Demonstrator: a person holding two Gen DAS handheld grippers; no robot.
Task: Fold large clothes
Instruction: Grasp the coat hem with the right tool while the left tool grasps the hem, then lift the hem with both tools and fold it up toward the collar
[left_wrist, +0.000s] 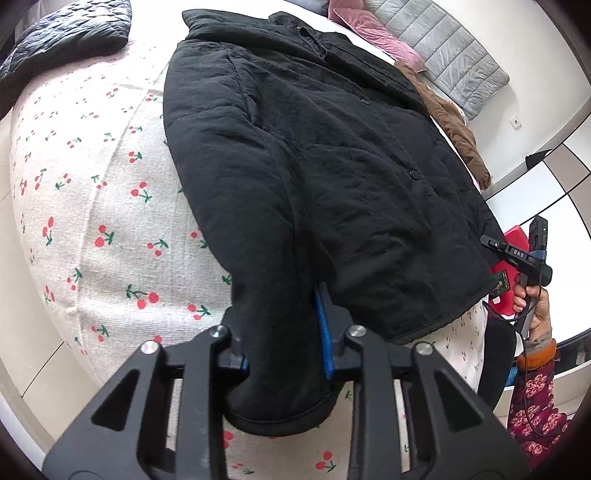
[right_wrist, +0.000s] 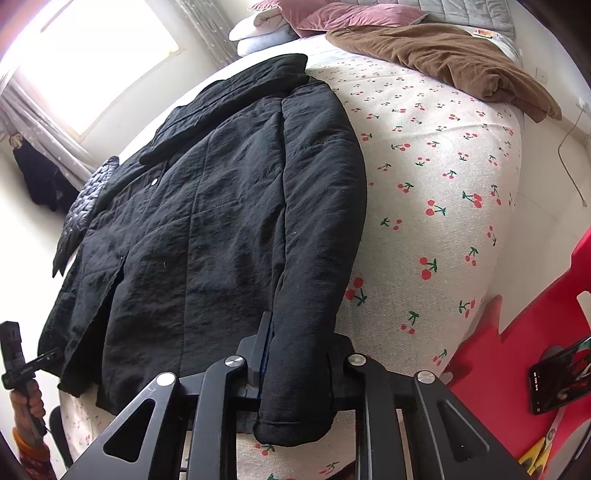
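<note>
Two grippers each clamp a sleeve cuff of the black coat (left_wrist: 314, 155), which lies spread face-up over the bed (left_wrist: 92, 206) and fills the middle of both frames. At the bottom of the left wrist view, the left gripper (left_wrist: 284, 354) has its jaws closed on one cuff; at the bottom of the right wrist view, the right gripper (right_wrist: 299, 369) grips the other cuff the same way. A brown garment (right_wrist: 443, 62) lies at upper right, near pink pillows (right_wrist: 351, 16) — a red stool (right_wrist: 535, 362) with a phone (right_wrist: 561, 373) sits lower right.
</note>
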